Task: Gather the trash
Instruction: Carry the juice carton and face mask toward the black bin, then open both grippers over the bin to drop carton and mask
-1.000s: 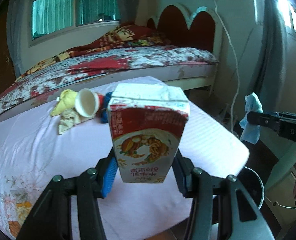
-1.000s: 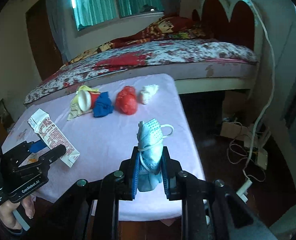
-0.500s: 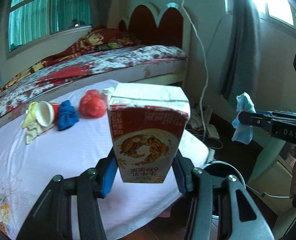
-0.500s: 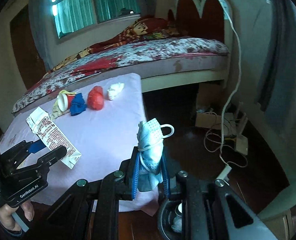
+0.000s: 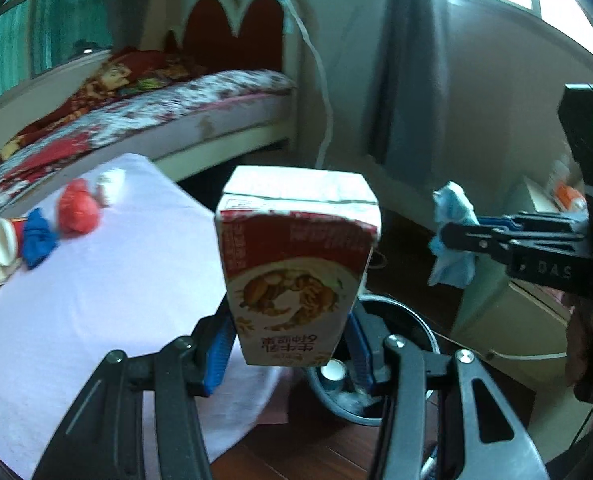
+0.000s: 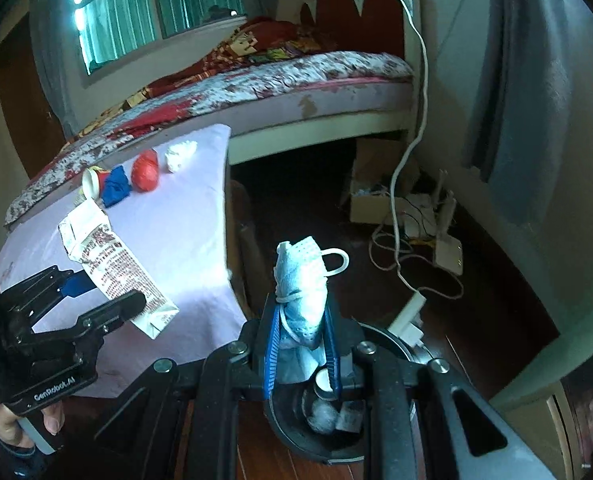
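While both hands hold their loads out past the table's edge, the scene reads left to right:
Table [image 6: 200,240]: pink cloth, with a paper cup [image 6: 90,182], a blue wad [image 6: 115,190], a red wad [image 6: 146,170] and a white wad [image 6: 180,154] in a row at its far side.
Left gripper [image 5: 292,344]: clenched on a red-and-white carton [image 5: 296,272], upside down, above the bin's near rim.
Bin [image 6: 316,436]: dark, round, on the wooden floor beside the table, some trash inside.
Right gripper [image 6: 302,354]: clamped on a rolled blue face mask [image 6: 302,292], upright over the bin.
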Demonstrator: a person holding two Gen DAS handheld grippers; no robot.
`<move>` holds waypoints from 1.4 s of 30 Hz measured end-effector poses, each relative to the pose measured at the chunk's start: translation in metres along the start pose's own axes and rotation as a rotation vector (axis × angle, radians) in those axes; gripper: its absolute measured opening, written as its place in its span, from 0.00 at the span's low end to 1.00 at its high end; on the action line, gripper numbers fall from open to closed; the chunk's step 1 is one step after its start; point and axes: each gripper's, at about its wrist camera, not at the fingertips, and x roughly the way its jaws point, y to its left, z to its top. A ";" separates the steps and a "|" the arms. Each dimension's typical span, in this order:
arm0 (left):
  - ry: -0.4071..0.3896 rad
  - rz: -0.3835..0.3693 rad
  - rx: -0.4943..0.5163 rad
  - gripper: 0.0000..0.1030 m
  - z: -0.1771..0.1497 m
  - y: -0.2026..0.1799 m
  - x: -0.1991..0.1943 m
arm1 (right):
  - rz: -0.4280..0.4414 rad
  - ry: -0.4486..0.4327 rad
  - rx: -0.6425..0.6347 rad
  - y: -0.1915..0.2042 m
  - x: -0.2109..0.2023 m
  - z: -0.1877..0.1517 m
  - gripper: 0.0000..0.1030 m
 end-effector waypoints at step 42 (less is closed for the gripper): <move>0.333 -0.153 0.005 0.92 -0.047 -0.036 0.117 | -0.218 0.450 -0.118 -0.075 0.126 -0.107 0.98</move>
